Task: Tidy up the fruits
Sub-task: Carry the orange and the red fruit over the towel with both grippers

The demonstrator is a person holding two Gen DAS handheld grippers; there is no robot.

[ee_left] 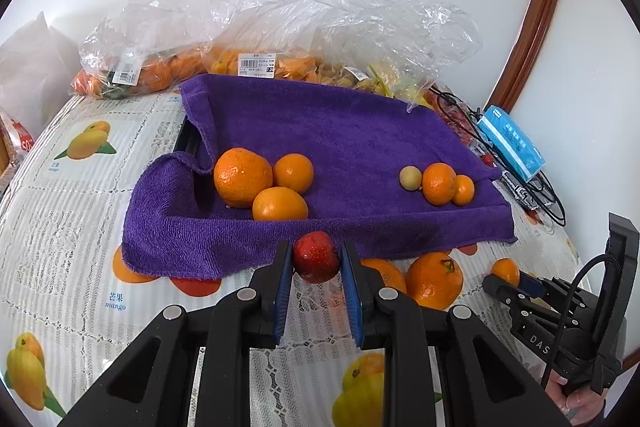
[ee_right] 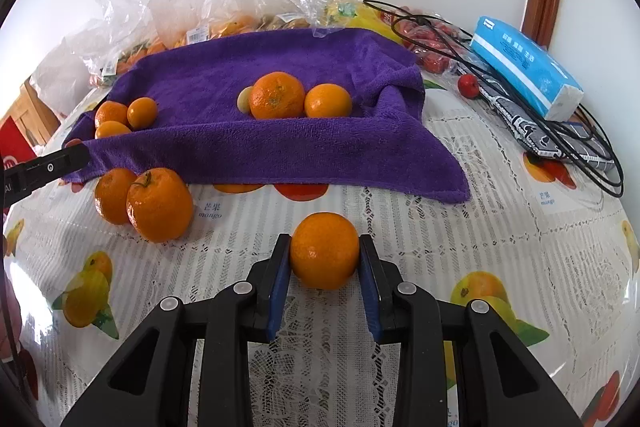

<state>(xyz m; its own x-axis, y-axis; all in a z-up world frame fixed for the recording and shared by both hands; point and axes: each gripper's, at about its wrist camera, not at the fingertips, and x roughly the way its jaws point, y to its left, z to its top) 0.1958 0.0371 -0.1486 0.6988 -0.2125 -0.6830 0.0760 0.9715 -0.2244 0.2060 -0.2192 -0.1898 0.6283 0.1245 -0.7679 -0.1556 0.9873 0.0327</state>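
My left gripper [ee_left: 317, 259] is shut on a small red fruit [ee_left: 316, 255], held just in front of the purple towel [ee_left: 344, 143]. The towel covers a tray and holds three oranges [ee_left: 242, 177] at its left and two oranges with a small yellow fruit [ee_left: 411, 178] at its right. My right gripper [ee_right: 325, 255] is shut on an orange [ee_right: 324, 250] resting on the tablecloth in front of the towel [ee_right: 280, 147]. Two loose oranges [ee_right: 160, 203] lie to its left; they also show in the left wrist view [ee_left: 434, 279].
Plastic bags of fruit [ee_left: 160, 67] line the wall behind the towel. A blue tissue pack [ee_right: 526, 67], black cables [ee_right: 560, 131] and a small red fruit [ee_right: 468, 85] lie at the right. The round table's edge curves close at the right.
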